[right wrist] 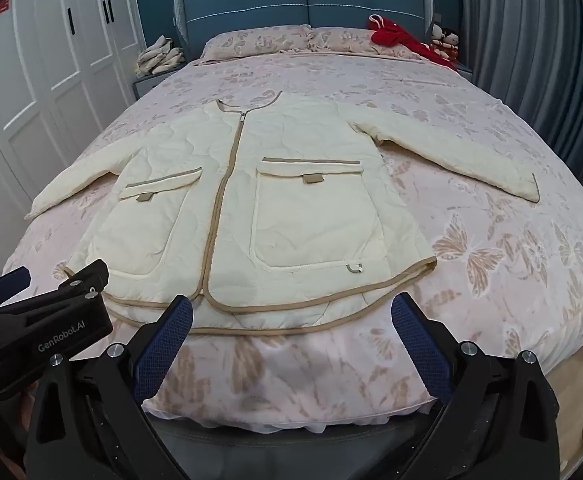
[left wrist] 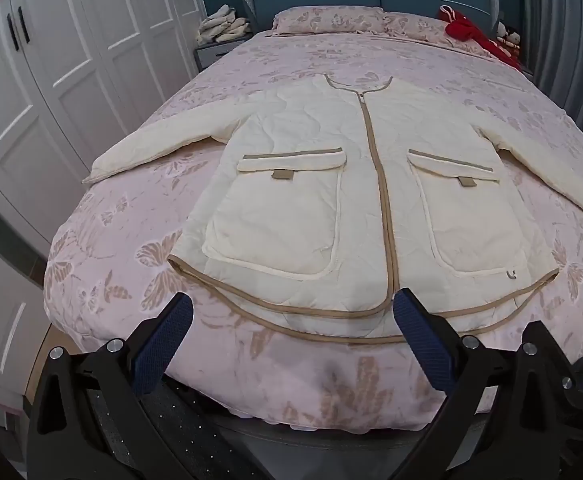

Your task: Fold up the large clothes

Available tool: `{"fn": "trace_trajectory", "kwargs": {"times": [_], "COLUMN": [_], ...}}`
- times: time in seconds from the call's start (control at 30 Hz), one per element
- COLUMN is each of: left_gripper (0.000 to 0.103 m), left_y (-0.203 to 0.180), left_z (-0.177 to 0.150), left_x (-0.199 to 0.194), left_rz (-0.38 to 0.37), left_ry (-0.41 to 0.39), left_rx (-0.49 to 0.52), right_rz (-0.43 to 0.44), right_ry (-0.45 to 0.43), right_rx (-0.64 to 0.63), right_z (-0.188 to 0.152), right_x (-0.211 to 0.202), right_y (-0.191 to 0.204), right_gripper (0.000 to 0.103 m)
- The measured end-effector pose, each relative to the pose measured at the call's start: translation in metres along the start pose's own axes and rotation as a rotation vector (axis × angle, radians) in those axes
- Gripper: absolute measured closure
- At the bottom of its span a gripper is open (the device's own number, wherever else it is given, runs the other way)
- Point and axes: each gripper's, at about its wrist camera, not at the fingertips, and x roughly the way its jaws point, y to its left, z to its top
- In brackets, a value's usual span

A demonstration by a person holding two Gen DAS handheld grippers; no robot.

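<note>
Left tool (left wrist: 293,316), right tool (right wrist: 291,316): fingers apart, empty. Jacket (left wrist: 371,208) flat on bed (left wrist: 291,380), hem just ahead. Risk: shallow pinch catches single layer, quilted fabric slips, fold skews.

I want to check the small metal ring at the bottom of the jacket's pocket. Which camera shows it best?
The right wrist view: the ring sits near the centre, clear against the cream pocket on the jacket. The left wrist view shows it too, but farther toward the right edge and dimmer.
</note>
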Motion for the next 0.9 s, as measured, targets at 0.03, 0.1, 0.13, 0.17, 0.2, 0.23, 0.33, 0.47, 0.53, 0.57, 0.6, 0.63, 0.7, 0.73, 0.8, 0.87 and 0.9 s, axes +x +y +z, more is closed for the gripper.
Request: {"fn": "trace_trajectory", "kwargs": {"times": [0.03,0.1,0.13,0.17,0.2,0.23,0.33,0.47,0.53,0.57,0.6,0.63,0.7,0.73,0.8,0.87,0.9], "left_gripper": [0.005,0.005,0.005,0.005,0.005,0.005,0.005,0.005,0.005,0.005,0.005,0.005,0.005,0.005,0.005,0.005,0.005], "left_y": [0.001,0.003,-0.001,0.0,0.001,0.002,0.0,0.001,0.001,0.0,0.001,0.001,-0.001,-0.001,-0.001,-0.001,-0.002], "left_z": [0.0,-0.001,0.0,0.0,-0.001,-0.001,0.002,0.0,0.002,0.002,0.002,0.002,0.004,0.004,0.006,0.006,0.007], "left_x": [0.0,0.001,-0.002,-0.002,-0.002,-0.002,-0.001,0.003,0.004,0.003,0.004,0.004,0.006,0.006,0.007,0.008,0.009], "left_rz": [0.001,0.004,-0.001,-0.001,-0.002,-0.001,-0.005,-0.006,-0.006,-0.006,-0.006,-0.006,-0.005,-0.004,-0.006,-0.005,-0.004], "left_ry": [0.001,0.005,0.007,0.01,0.013,0.016,0.024,0.03,0.032,0.034,0.036,0.037,0.04,0.041,0.043,0.045,0.045], "left_rx": [-0.002,-0.01,-0.007,-0.011,-0.013,-0.016,-0.01,-0.001,-0.001,-0.002,-0.004,-0.005,-0.002,-0.002,-0.005,-0.004,-0.004], "right_rz": [0.0,0.003,0.002,0.002,0.002,0.003,0.01,0.003,0.0,0.0,-0.002,-0.002,-0.002,-0.002,0.0,-0.002,-0.002], "right_ry": [0.002,0.002,0.004,0.004,0.004,0.005,0.001,-0.002,0.004,0.005,0.006,0.007,0.005,0.006,0.007,0.007,0.009], "right_rx": [0.003,-0.006,-0.008,-0.01,-0.01,-0.011,-0.013,-0.024,-0.022,-0.023,-0.025,-0.025,-0.024,-0.024,-0.022,-0.025,-0.025], "right_z": [0.001,0.002,0.003,0.003,0.004,0.005,0.002,0.003,0.005,0.005,0.005,0.006,0.007,0.008,0.009,0.008,0.009], "right_x": [0.0,0.0,0.001,0.001,0.002,0.003,-0.001,-0.001,0.002,0.002,0.002,0.002,0.003,0.004,0.004,0.004,0.004], "right_y": [0.0,0.001,0.001,0.001,0.001,0.001,0.004,0.006,0.007,0.007,0.008,0.008,0.007,0.007,0.006,0.006,0.006], "right_gripper": [0.005,0.005,0.005,0.005,0.005,0.005,0.005,0.005,0.005,0.005,0.005,0.005,0.005,0.005,0.005,0.005,0.005]}}
